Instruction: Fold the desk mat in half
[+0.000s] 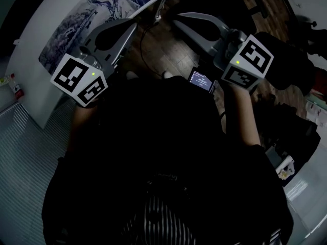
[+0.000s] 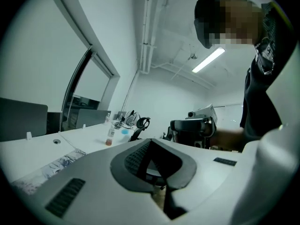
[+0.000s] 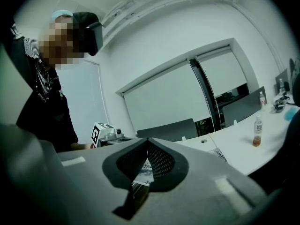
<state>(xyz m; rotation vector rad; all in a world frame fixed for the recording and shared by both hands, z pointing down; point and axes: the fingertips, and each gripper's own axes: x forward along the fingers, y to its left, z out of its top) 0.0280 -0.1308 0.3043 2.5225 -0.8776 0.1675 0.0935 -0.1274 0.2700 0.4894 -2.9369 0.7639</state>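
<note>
**Both claws clenched and empty, desk mat lying apart on the desk**

The rectangular desk mat with a blue-and-white illustrated print [image 1: 97, 11] is lying flat on the long white desk [image 1: 30, 65], ahead of the left claw [image 2: 151, 140] and off to its left, touching neither claw. In the left gripper view the mat's printed edge is showing low on that claw's left side; in the right gripper view a strip of the print is showing through the opening behind the tips of the right claw [image 3: 148, 139], with more of it just past that claw's right shoulder.

The left claw is being held clenched, its dark ribbed pads [image 2: 135, 157] meeting at the tips with nothing between them; the right claw is being held clenched in the same way, tips together and gripping nothing. Both claws are hanging side by side over the dark wooden floor [image 1: 163, 47], their tips leaning towards each other; the person's black top [image 1: 163, 152] is filling the space behind them.

A small device with a lit screen [image 1: 201, 80] is sitting just beside the rear of the right claw, on its inner side; a clear bottle of orange-brown liquid [image 3: 257, 131] is standing upright on the desk, well to the right of the right claw's tips; a black office chair [image 2: 140, 124] is standing beyond the left claw's tips.
</note>
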